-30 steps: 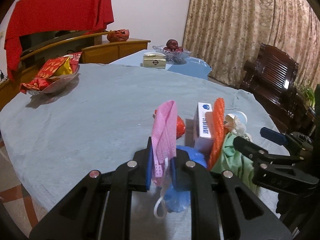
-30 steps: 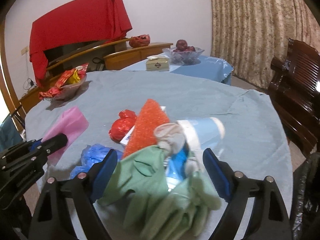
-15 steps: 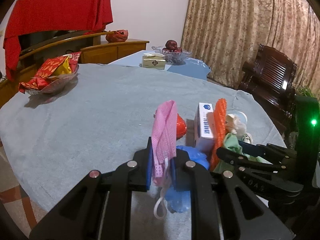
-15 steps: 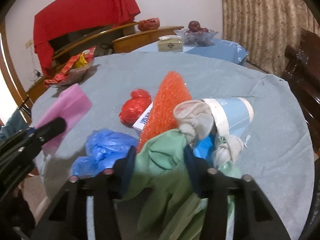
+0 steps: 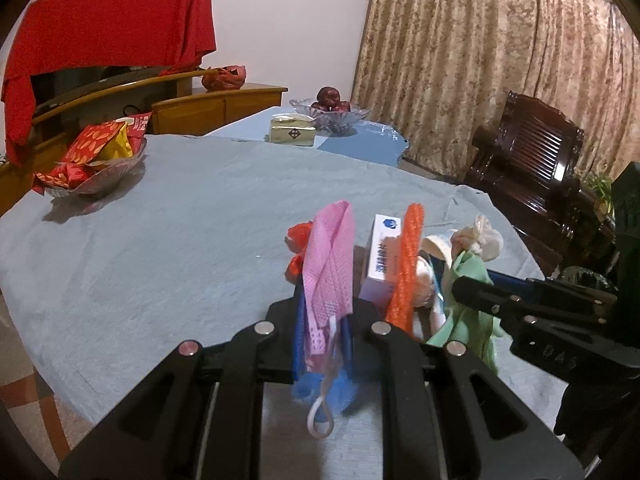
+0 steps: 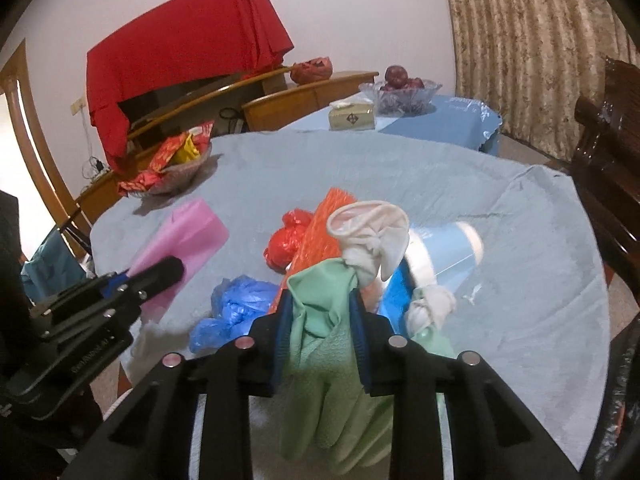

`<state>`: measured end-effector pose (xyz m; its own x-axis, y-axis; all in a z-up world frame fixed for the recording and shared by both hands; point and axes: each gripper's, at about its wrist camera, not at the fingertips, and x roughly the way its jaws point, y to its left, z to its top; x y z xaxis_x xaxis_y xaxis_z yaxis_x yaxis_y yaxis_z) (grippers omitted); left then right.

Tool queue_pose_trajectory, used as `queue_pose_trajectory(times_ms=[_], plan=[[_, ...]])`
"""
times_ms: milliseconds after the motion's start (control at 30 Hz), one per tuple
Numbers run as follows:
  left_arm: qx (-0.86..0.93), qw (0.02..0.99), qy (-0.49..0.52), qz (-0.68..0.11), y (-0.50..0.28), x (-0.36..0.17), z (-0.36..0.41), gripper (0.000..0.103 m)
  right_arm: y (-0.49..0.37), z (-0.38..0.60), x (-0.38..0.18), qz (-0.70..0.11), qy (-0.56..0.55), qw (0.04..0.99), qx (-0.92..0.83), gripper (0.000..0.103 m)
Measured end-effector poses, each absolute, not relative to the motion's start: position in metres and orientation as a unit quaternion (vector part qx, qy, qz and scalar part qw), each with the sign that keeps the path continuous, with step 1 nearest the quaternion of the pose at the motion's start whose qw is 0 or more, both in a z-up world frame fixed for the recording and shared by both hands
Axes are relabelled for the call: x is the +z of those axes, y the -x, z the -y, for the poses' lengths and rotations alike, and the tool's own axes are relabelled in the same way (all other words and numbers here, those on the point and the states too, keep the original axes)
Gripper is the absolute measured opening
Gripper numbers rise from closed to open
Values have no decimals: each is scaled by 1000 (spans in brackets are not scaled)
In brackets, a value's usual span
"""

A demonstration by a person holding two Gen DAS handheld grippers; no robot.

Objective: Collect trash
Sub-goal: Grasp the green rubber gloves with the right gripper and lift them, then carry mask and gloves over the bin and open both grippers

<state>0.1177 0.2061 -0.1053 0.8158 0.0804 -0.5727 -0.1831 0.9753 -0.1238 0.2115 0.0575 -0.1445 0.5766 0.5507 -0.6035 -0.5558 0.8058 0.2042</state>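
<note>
Right claw (image 6: pixel 320 328), apart a second ago, now clamps the green glove (image 6: pixel 320 304); left claw (image 5: pixel 324 320) stays clamped on the pink mask (image 5: pixel 330 256) at nine o'clock. Both pieces seem ready for binning.

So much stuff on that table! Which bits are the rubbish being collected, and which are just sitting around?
Rubbish:
- pink face mask, in the left hand-held gripper
- green rubber glove, in the right hand-held gripper
- crumpled blue plastic bag
- red plastic bag
- orange mesh sleeve

Lying about:
- glass bowl of snack packets
- glass bowl of apples
- tissue box
</note>
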Motion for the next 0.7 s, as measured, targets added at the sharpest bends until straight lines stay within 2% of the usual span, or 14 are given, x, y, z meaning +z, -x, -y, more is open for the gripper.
queue_pose_trajectory(times_ms=[700], plan=[[9, 960, 70, -269, -113, -66, -134, 14, -188, 28, -90, -292, -12, 922, 253, 28]])
